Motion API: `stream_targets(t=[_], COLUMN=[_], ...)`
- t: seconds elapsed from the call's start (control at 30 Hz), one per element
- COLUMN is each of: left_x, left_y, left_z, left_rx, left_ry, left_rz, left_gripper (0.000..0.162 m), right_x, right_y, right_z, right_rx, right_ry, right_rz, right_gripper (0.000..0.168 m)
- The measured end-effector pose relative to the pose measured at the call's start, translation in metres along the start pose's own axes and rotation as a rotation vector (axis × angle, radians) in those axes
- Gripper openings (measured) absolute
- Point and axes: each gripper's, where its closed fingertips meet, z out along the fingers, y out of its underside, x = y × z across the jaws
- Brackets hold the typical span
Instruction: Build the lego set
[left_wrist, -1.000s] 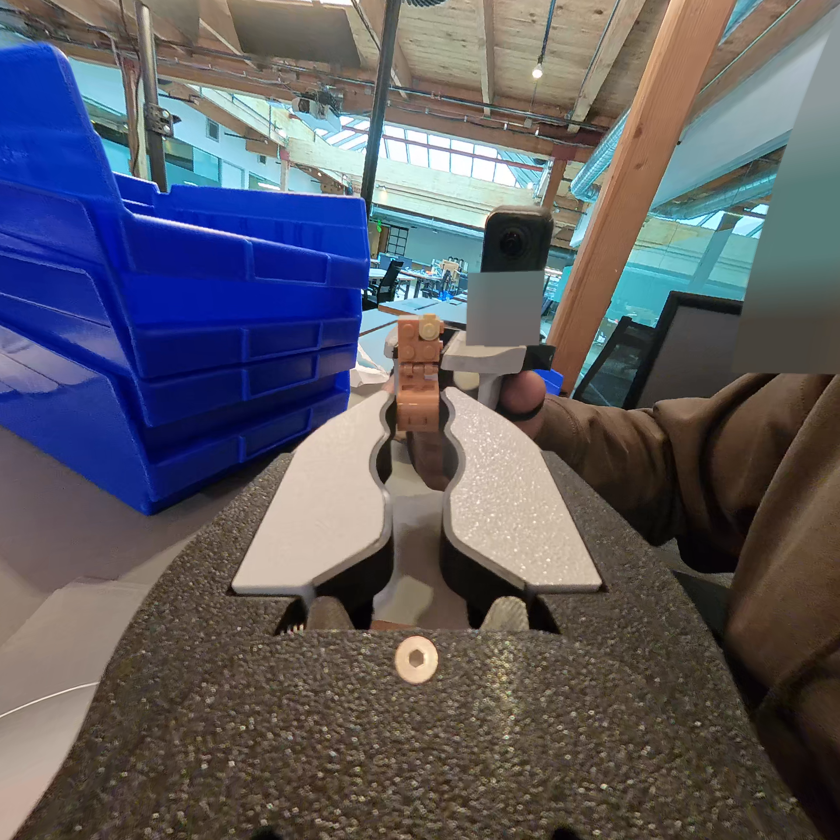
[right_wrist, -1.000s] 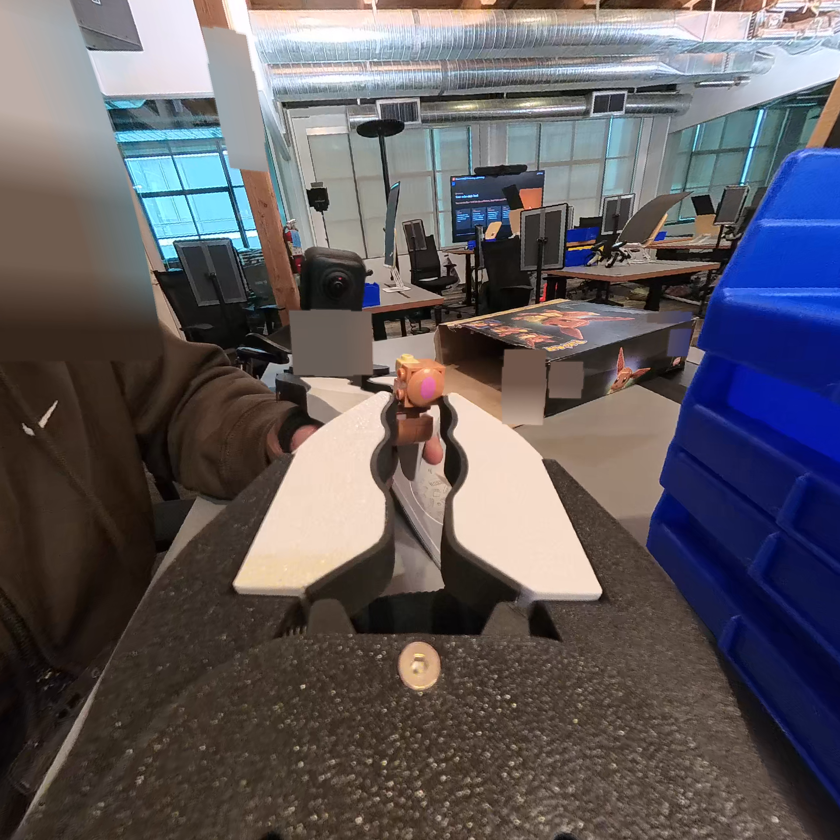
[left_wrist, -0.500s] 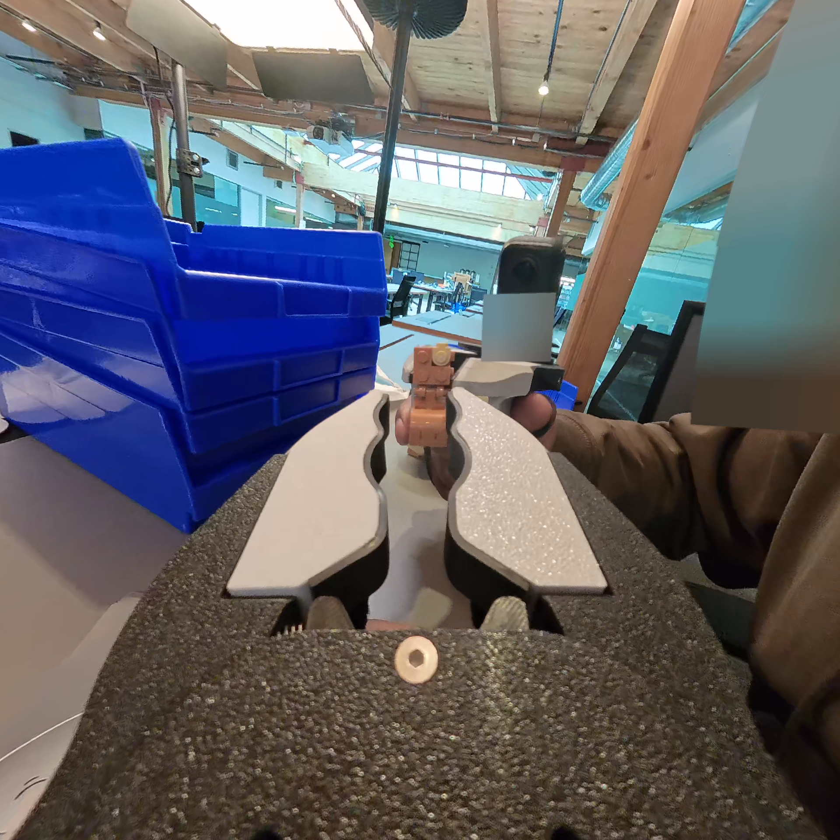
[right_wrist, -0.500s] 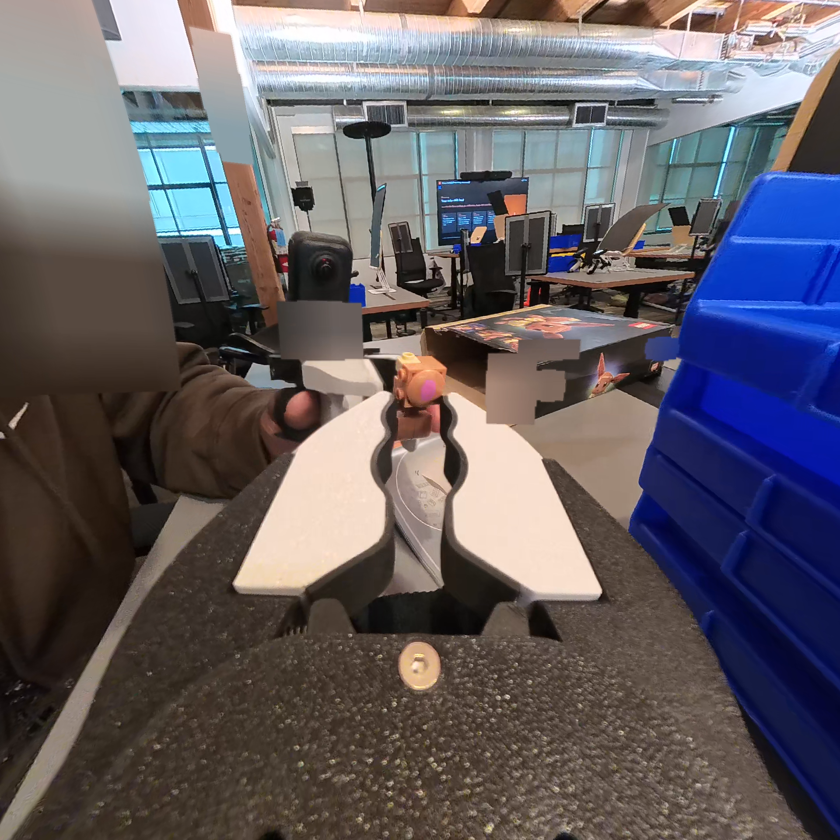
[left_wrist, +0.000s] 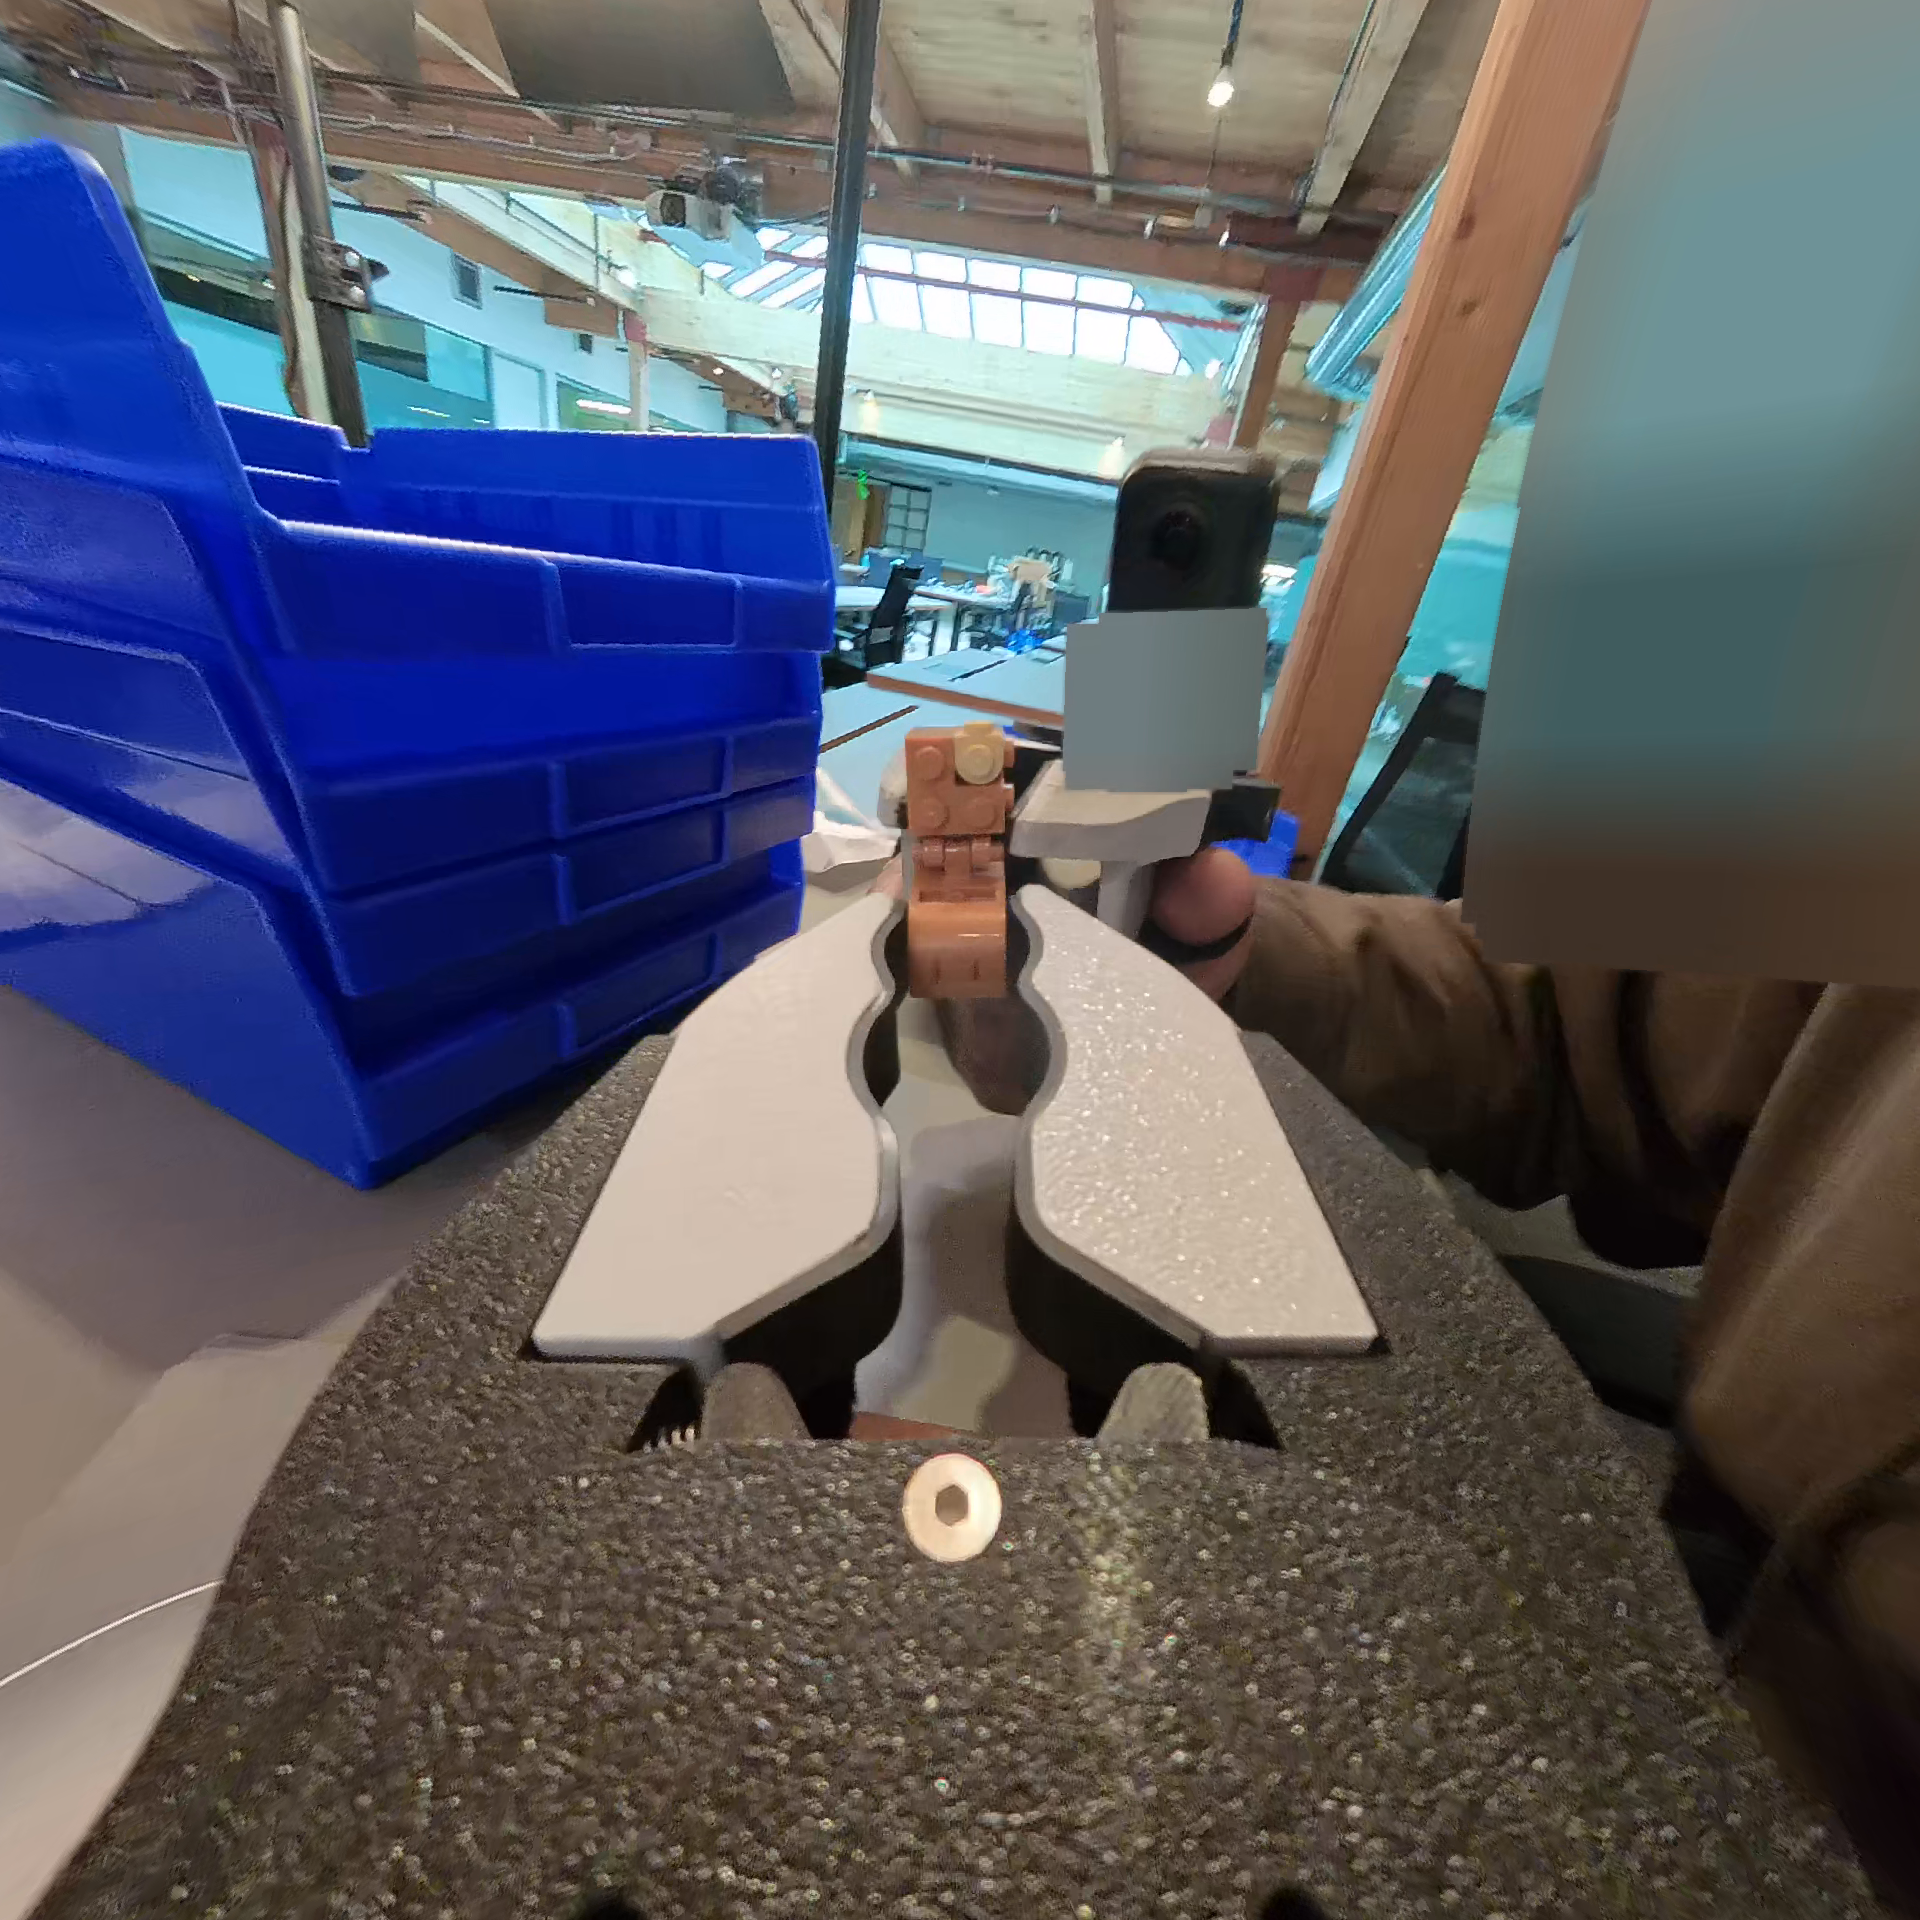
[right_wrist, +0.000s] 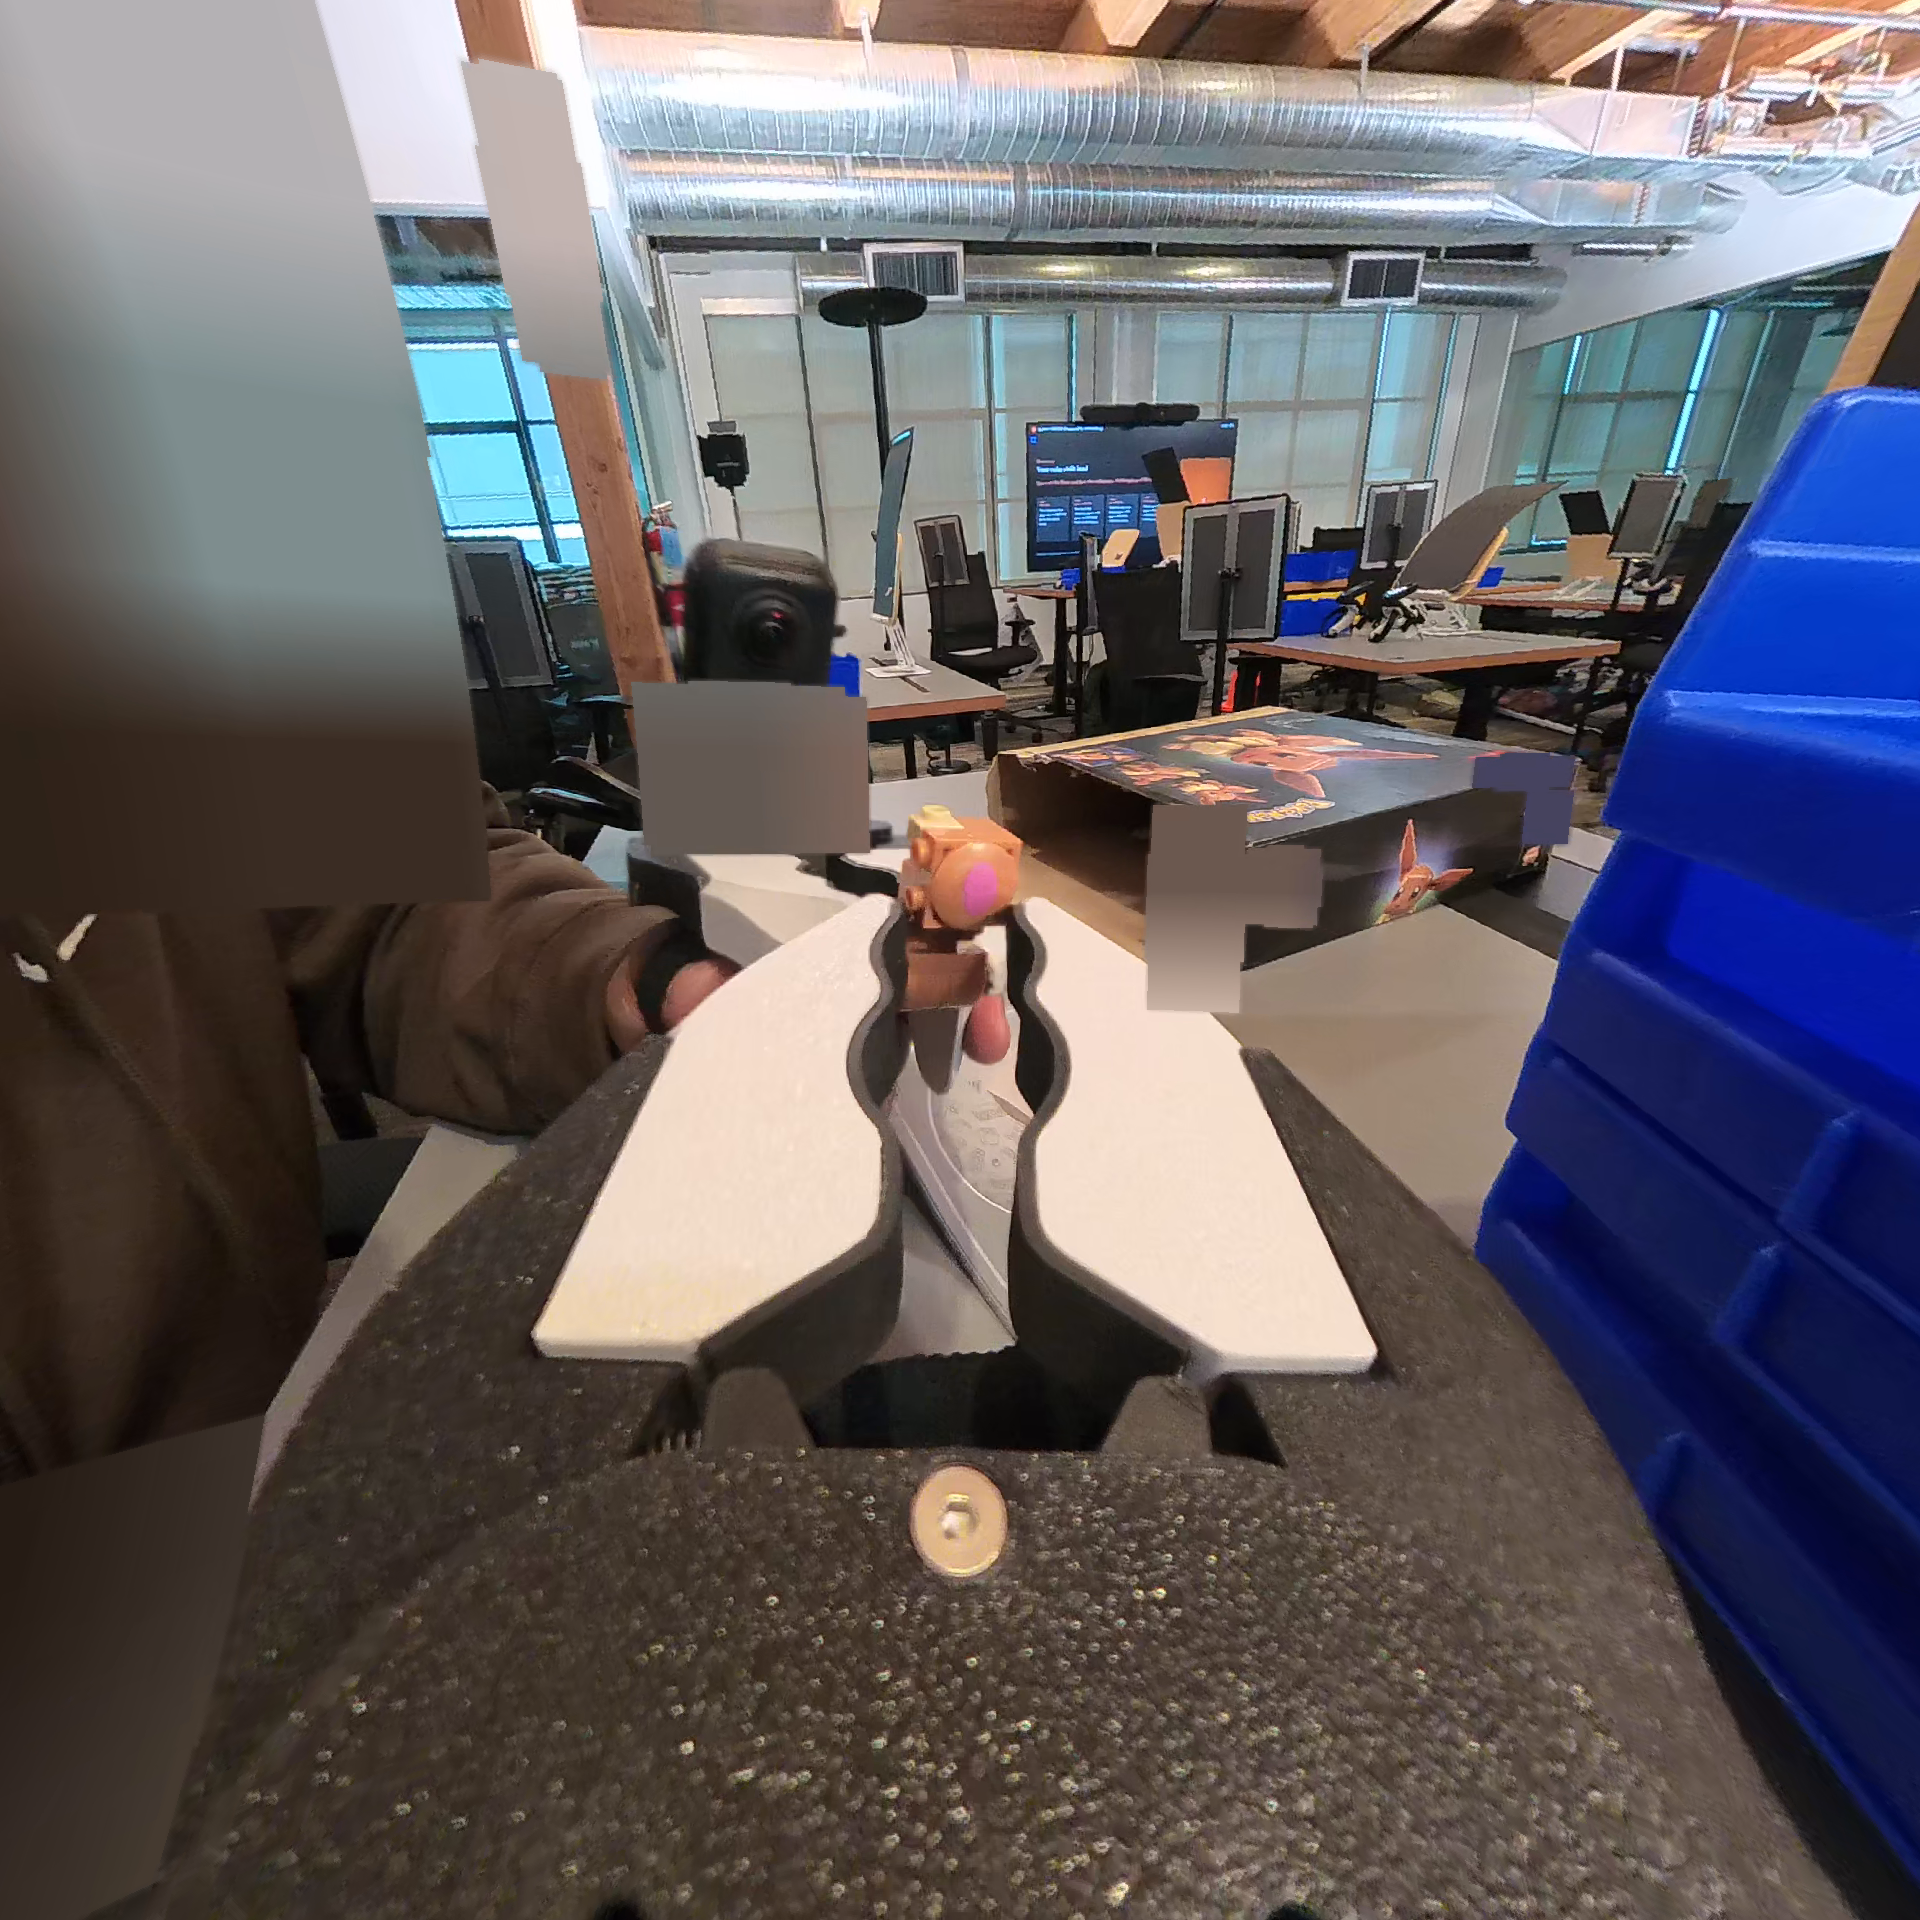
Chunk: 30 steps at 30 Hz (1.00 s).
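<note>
1. the left gripper (left_wrist: 956, 940) is pinched on the lower end of a small brown lego build (left_wrist: 956, 862), held upright in the air.
2. the right gripper (right_wrist: 951, 940) is clamped on the same build from the opposite side.
3. stacked blue bins (left_wrist: 416, 748) stand on the table beside it.

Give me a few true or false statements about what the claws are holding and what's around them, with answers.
1. The left claw grips a brown lego. True.
2. The stacked bins are red. False: they are blue.
3. An open box lies on the table. True.
4. The lego's pink spot shows in the left wrist view. False: it shows only in the right wrist view.
</note>
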Motion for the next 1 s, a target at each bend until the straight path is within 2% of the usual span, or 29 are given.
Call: stream_targets(t=[0.23, 0.33, 0.53, 0.7, 0.83, 1.0], left_x=[0.004, 0.001, 0.005, 0.005, 0.009, 0.009], left_y=[-0.015, -0.017, -0.01, -0.001, 0.002, 0.002], left_z=[-0.007, -0.009, -0.005, -0.001, 0.001, 0.001], left_rx=[0.136, 0.16, 0.11, 0.028, -0.011, -0.023], left_ry=[0.169, 0.187, 0.163, 0.074, 0.032, 0.035], left_rz=[-0.331, -0.381, -0.304, -0.122, 0.018, 0.028], left_gripper=[0.017, 0.017, 0.017, 0.017, 0.017, 0.017], right_x=[0.0, 0.0, -0.001, -0.003, -0.004, -0.008], right_y=[-0.004, -0.006, -0.008, -0.007, -0.007, -0.007], right_z=[-0.002, -0.002, -0.003, -0.002, -0.002, -0.002], right_rx=[0.031, 0.037, 0.051, 0.041, 0.039, 0.033], right_ry=[0.002, 0.0, -0.014, -0.029, -0.038, -0.054], right_rz=[-0.002, 0.005, 0.033, 0.051, 0.046, 0.024], right_gripper=[0.021, 0.021, 0.025, 0.03, 0.028, 0.019])
